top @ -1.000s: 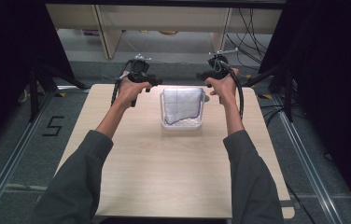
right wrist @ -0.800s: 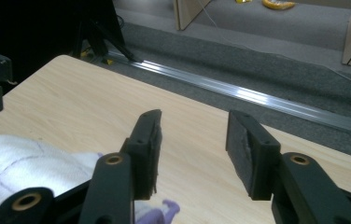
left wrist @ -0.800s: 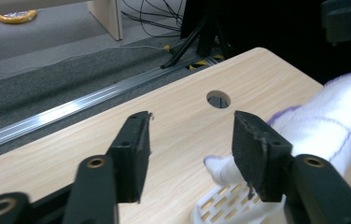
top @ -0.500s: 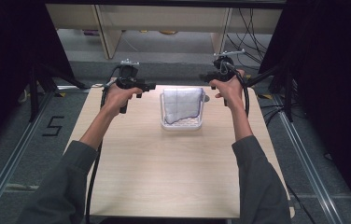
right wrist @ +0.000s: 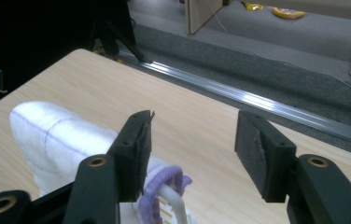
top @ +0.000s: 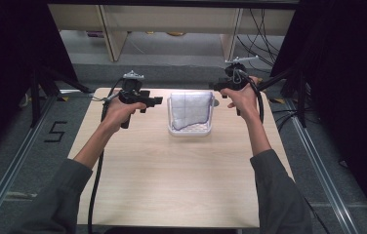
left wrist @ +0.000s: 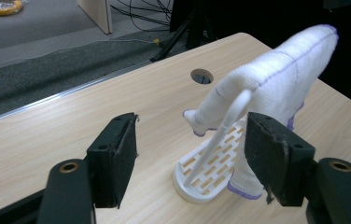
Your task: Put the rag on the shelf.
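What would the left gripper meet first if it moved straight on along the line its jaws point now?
Probably the white rack with the white cloth draped over it: the left gripper has just been opening, nothing between its jaws. Depth is uncertain.

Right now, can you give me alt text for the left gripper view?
The left tongs stand open, nothing pinched, just short of a white slotted rack draped with a white, purple-edged cloth, all on a light wooden table with a round hole.

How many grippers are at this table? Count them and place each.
2. The left gripper hangs over the table just left of the white basket draped with a cloth; the right gripper hangs at the basket's far right corner. Both are open.
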{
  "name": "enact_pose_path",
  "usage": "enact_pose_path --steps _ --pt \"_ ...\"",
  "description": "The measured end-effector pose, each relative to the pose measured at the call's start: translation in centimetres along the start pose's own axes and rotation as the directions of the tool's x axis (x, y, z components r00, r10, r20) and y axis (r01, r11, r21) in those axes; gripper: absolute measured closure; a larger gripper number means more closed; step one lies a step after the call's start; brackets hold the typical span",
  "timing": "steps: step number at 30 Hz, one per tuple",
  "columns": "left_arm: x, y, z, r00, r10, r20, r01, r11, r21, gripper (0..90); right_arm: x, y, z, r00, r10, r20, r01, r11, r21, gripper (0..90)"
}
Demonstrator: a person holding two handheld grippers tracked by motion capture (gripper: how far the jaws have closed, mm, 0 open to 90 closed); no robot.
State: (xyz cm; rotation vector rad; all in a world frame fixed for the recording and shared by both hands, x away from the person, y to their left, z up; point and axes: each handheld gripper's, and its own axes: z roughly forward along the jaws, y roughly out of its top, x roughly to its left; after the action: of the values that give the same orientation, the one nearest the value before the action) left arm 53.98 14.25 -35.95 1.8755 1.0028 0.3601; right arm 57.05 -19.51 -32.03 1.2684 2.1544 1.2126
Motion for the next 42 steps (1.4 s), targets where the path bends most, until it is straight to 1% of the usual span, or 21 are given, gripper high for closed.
enact_pose_path --steps 1,2,3,5,6,10,13,14,17,19,20,22,28,29,33,34,35,36,38,40,42 --pt "0.0 -0.1 -0.1 1.0000 0.005 0.001 -0.005 1.0000 0.003 33.4 0.1 -0.1 -0.2 0.9998 -0.015 0.010 0.015 1.000 -0.002 45.7" --pt "-0.2 -0.3 -0.2 0.9999 -0.009 0.013 0.009 1.0000 0.000 33.3 0.2 -0.2 -0.3 0.9998 -0.014 0.012 0.014 1.000 -0.008 45.6" --pt "-0.2 -0.5 -0.4 0.9998 0.000 0.021 0.000 1.0000 0.005 32.9 0.1 -0.4 -0.6 0.9997 -0.020 0.010 0.020 1.000 -0.007 45.1" --pt "-0.5 -0.8 -0.6 0.9997 -0.005 0.022 0.005 1.0000 -0.006 32.5 0.3 -0.6 -1.0 0.9998 -0.020 0.004 0.021 1.000 -0.010 44.3" --pt "-0.6 -1.0 -0.7 0.9998 0.006 0.018 -0.006 1.0000 0.000 31.8 0.2 -0.8 -1.2 0.9994 -0.034 0.010 0.034 0.999 -0.021 44.1" --pt "-1.2 -1.6 -1.0 0.9994 0.005 0.033 -0.005 0.9999 -0.012 30.5 0.5 -1.2 -1.7 0.9995 -0.032 0.001 0.032 0.999 -0.008 43.0" --pt "-1.5 -2.0 -1.2 0.9989 0.012 0.046 -0.012 0.9999 -0.002 29.6 0.8 -1.5 -2.0 0.9984 -0.056 -0.002 0.056 0.998 -0.014 42.6" --pt "-1.7 -2.2 -1.2 0.9991 0.010 0.042 -0.009 0.9999 -0.008 29.4 1.1 -1.6 -2.1 0.9989 -0.045 -0.008 0.045 0.999 -0.014 42.5" --pt "-2.0 -2.5 -1.3 0.9982 0.021 0.057 -0.020 0.9998 -0.007 29.4 1.3 -1.8 -2.3 0.9981 -0.061 -0.009 0.061 0.998 -0.015 41.8" --pt "-2.3 -2.7 -1.4 0.9980 0.022 0.059 -0.022 0.9997 -0.009 29.4 1.6 -1.9 -2.6 0.9976 -0.068 -0.007 0.068 0.998 0.006 40.5" --pt "-2.4 -2.8 -1.4 0.9976 0.022 0.066 -0.021 0.9997 -0.011 29.4 1.6 -2.0 -2.5 0.9961 -0.087 -0.016 0.087 0.996 -0.004 40.5" --pt "-2.5 -2.9 -1.6 0.9971 0.029 0.070 -0.029 0.9995 -0.009 29.2 1.7 -2.1 -2.8 0.9953 -0.095 -0.019 0.095 0.995 -0.010 40.5" --pt "-3.1 -3.7 -2.0 0.9966 0.030 0.077 -0.029 0.9995 -0.015 29.1 2.3 -2.9 -3.4 0.9959 -0.088 -0.022 0.088 0.996 0.001 39.9" --pt "-3.1 -3.9 -2.1 0.9955 0.033 0.089 -0.032 0.9994 -0.015 29.0 2.3 -3.0 -3.4 0.9940 -0.105 -0.031 0.105 0.994 -0.005 39.2" --pt "-3.2 -4.4 -2.3 0.9961 0.037 0.080 -0.035 0.9992 -0.019 28.9 2.7 -3.4 -3.7 0.9902 -0.134 -0.039 0.135 0.991 0.008 38.5" --pt "-3.2 -4.5 -2.3 0.9960 0.038 0.082 -0.036 0.9991 -0.023 28.9 2.9 -3.6 -3.7 0.9900 -0.135 -0.040 0.135 0.991 -0.004 38.4" --pt "-3.2 -4.6 -2.4 0.9955 0.031 0.089 -0.029 0.9993 -0.022 28.8 3.0 -3.6 -3.9 0.9920 -0.119 -0.042 0.120 0.993 0.011 38.4" --pt "-3.2 -4.7 -2.4 0.9955 0.027 0.091 -0.025 0.9994 -0.026 28.7 3.1 -3.8 -3.9 0.9912 -0.123 -0.049 0.123 0.992 -0.006 38.4" --pt "-3.3 -5.0 -2.5 0.9944 0.026 0.102 -0.024 0.9994 -0.025 28.1 3.2 -4.0 -3.9 0.9909 -0.122 -0.057 0.123 0.992 -0.002 38.0" --pt "-3.4 -5.2 -2.6 0.9945 0.037 0.098 -0.035 0.9992 -0.021 27.6 3.3 -4.2 -3.9 0.9896 -0.130 -0.063 0.130 0.992 -0.004 37.5" --pt "-3.6 -5.3 -2.6 0.9952 0.042 0.089 -0.040 0.9989 -0.025 27.4 3.5 -4.4 -4.0 0.9914 -0.116 -0.060 0.116 0.993 -0.003 36.9"
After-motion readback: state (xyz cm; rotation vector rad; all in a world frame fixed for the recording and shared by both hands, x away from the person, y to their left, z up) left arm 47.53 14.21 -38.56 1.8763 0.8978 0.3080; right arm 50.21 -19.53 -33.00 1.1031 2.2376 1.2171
